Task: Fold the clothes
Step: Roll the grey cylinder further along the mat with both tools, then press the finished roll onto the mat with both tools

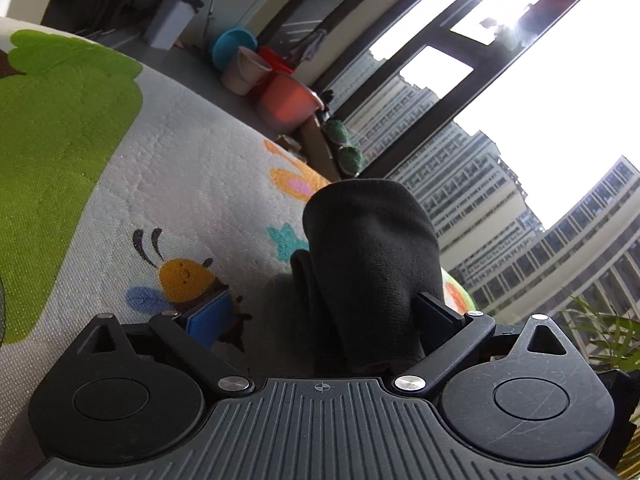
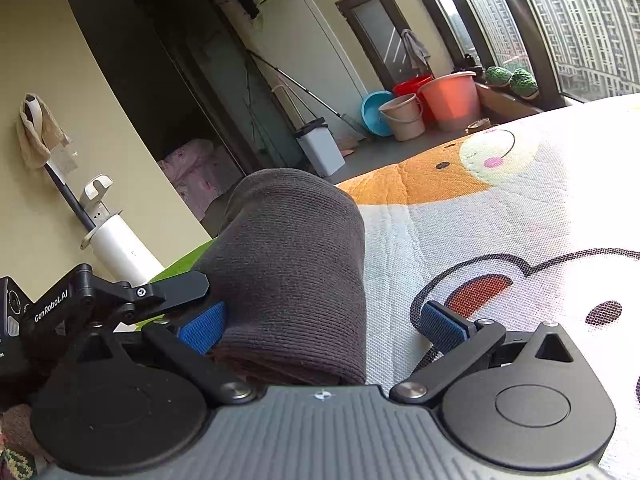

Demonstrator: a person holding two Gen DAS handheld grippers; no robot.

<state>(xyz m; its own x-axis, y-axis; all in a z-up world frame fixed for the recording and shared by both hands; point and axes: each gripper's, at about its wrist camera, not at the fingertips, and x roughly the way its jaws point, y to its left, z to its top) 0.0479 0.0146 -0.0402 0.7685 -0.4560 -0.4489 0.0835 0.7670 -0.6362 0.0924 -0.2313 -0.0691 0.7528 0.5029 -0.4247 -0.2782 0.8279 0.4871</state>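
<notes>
Lying across a quilted play mat printed with a green tree, a bee and flowers: one dark knitted garment, draping in a soft rounded fold between the fingers of the left claw. Standing spread wide, that claw, its blue ribbed pad well apart from the cloth on the left, its right finger pressing against the cloth's side; not clenching on anything.

Showing in the right wrist view: the same sort of grey-brown ribbed knit, bulging up in a rounded hump between the two blue pads of the right claw. Touching the cloth on the left, the left pad; standing clear on the right, the other pad, over bare mat. Released, therefore, and gripping nothing. Just beside it at the left, the black arm of the other tool.

Running off to the far right, open mat with cartoon faces, reaching its edge before grey floor. Standing beyond that edge by the window: four buckets and basins, one blue, one beige, one red, one orange.
</notes>
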